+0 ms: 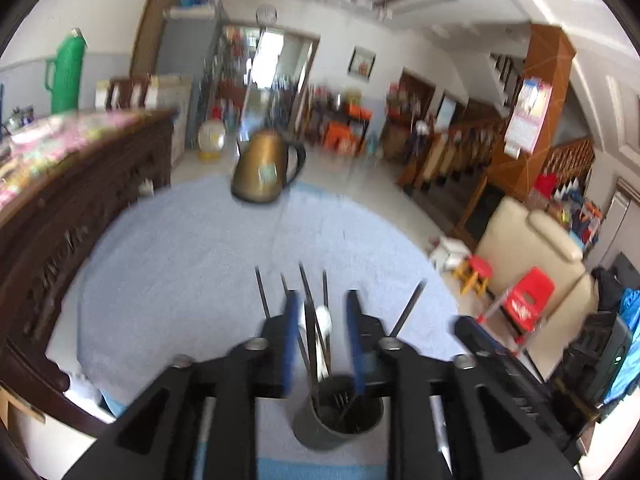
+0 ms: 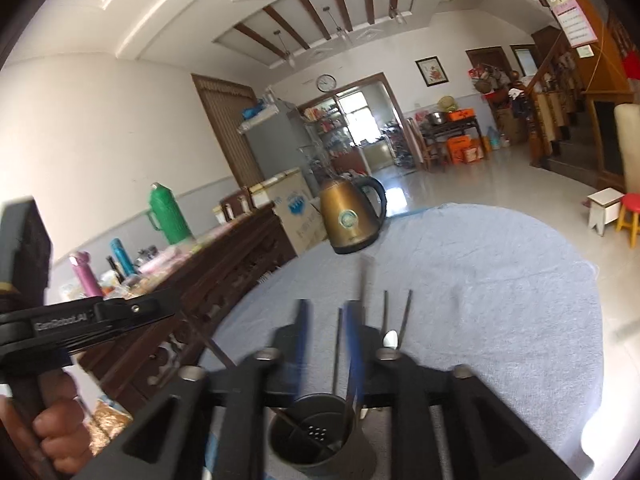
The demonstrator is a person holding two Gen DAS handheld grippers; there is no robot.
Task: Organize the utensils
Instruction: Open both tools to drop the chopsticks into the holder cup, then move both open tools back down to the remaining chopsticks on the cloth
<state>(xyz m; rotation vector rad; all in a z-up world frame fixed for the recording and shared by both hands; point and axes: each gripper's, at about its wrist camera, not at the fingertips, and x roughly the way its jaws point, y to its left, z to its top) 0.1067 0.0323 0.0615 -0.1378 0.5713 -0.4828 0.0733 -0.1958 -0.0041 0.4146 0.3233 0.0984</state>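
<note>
Both sit over the dark utensil cup (image 1: 338, 412) on the tabletop (image 1: 180, 264). The left hand-held gripper (image 1: 323, 300) is part open, chopsticks (image 1: 316, 320) and a white spoon (image 1: 324, 320) between its fingers, grip uncertain. The right hand-held gripper (image 2: 326, 308) looks part open around one chopstick; loading seems nearly done, and next comes letting go

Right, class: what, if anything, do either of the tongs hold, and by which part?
Nothing, it seems. Both the left tongs and right tongs stand open around chopsticks standing in the holder, without clamping them.
</note>
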